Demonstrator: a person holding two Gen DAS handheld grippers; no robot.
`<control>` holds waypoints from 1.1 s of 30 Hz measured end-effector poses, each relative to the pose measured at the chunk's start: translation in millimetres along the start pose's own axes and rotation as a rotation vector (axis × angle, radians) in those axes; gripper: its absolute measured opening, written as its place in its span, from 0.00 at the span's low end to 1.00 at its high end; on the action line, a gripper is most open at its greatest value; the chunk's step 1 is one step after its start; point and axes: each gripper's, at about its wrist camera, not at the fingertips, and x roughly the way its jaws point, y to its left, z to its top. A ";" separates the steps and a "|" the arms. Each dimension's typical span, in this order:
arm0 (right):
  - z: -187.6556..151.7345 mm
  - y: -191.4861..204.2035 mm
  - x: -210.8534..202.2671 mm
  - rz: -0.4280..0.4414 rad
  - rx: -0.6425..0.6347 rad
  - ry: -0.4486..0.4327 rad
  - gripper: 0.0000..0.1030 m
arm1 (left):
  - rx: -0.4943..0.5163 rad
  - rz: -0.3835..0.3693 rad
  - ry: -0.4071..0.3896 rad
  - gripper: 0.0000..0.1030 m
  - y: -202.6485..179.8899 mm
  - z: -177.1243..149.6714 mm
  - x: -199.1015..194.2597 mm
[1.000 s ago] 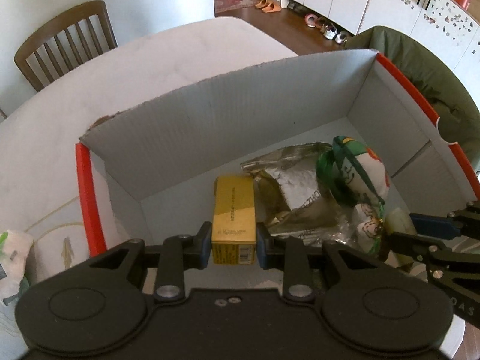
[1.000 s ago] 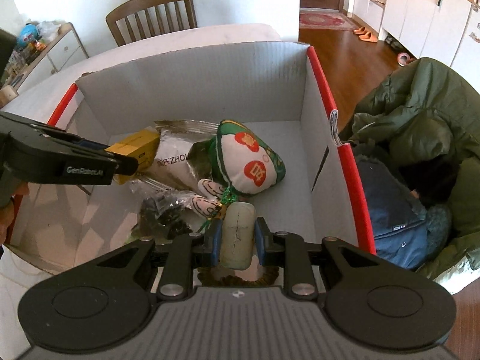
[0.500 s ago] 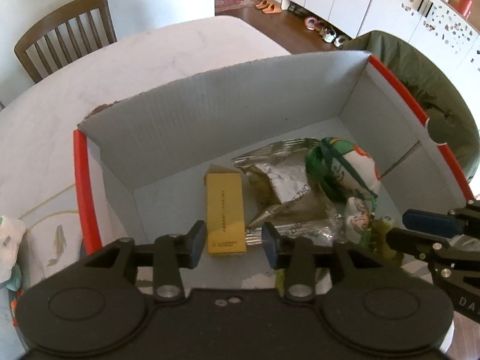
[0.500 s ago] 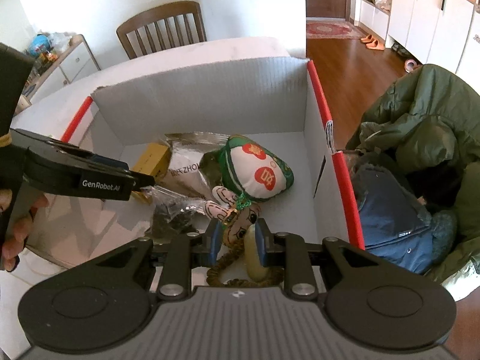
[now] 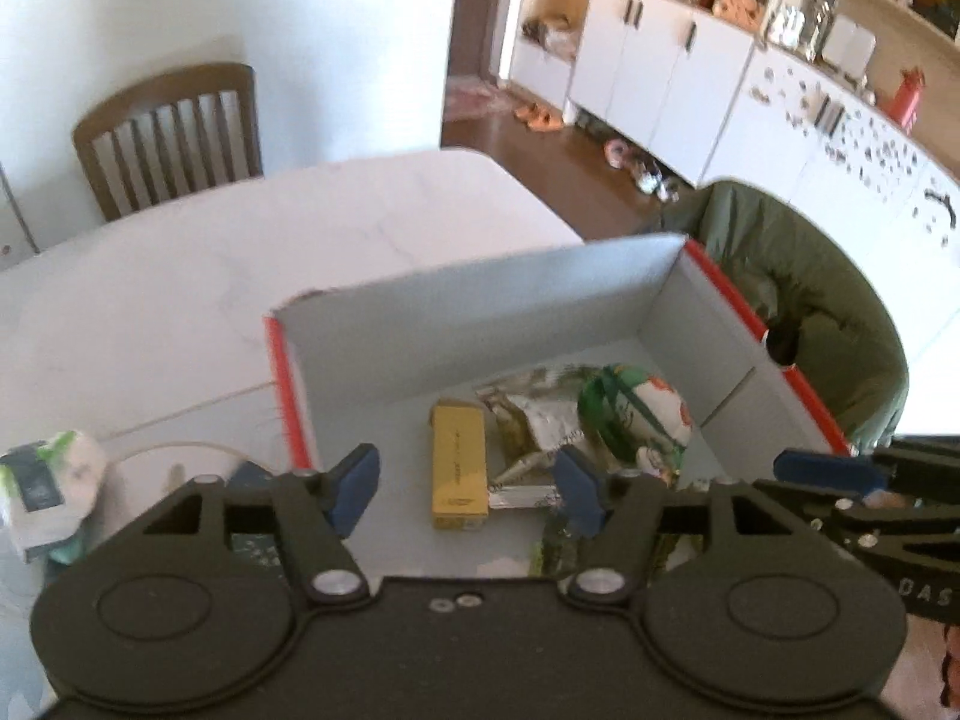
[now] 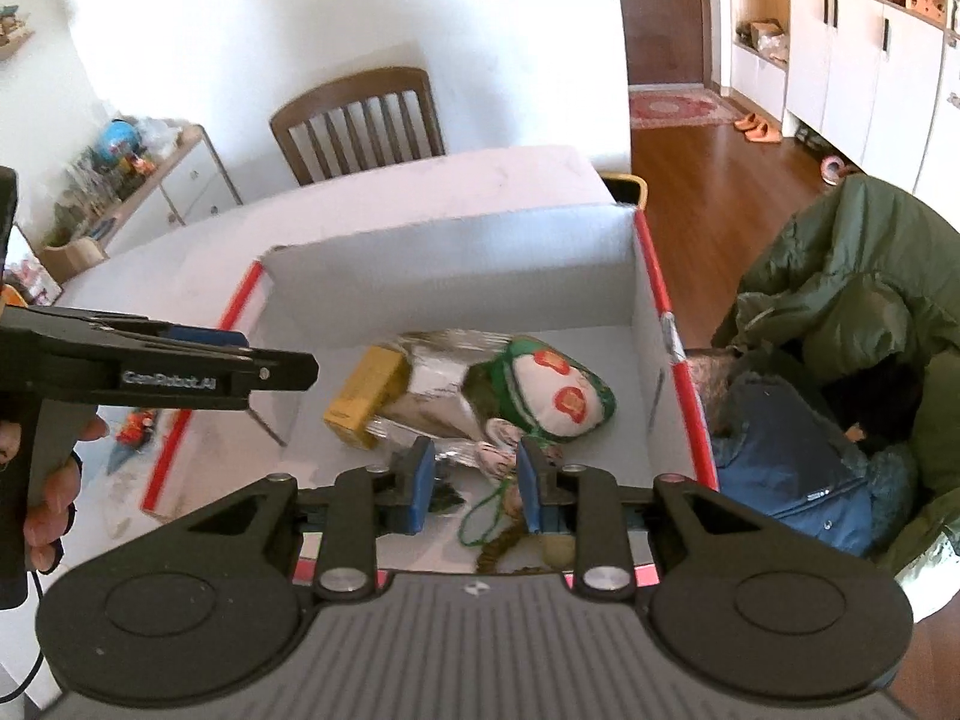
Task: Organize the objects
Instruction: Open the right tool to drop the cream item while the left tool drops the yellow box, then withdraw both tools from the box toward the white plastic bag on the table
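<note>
A white cardboard box (image 5: 480, 312) (image 6: 456, 276) with red-taped edges stands on the table. On its floor lie a yellow carton (image 5: 458, 468) (image 6: 366, 390), a silver foil bag (image 5: 540, 420) (image 6: 444, 396), a green and white plush pouch (image 5: 636, 414) (image 6: 558, 390) and, at the near edge, a pale cylinder with a green cord (image 6: 555, 546). My left gripper (image 5: 468, 489) hangs open above the near side of the box, nothing between its fingers. My right gripper (image 6: 474, 483) is open too, raised over the box's near edge.
A white packet (image 5: 48, 480) lies on the table left of the box. The white table (image 5: 240, 252) stretches behind it to a wooden chair (image 5: 168, 138). A green coat (image 6: 840, 312) over a seat crowds the box's right side. A hand (image 6: 54, 480) holds the left gripper's handle.
Both grippers opened and let go: the left released the yellow carton, the right the pale cylinder. Both have since lifted and pulled back from the box.
</note>
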 end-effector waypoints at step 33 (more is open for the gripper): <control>13.5 163.1 -9.8 0.067 -0.065 -0.093 0.71 | -0.012 -0.012 -0.190 0.99 112.8 -35.1 -107.2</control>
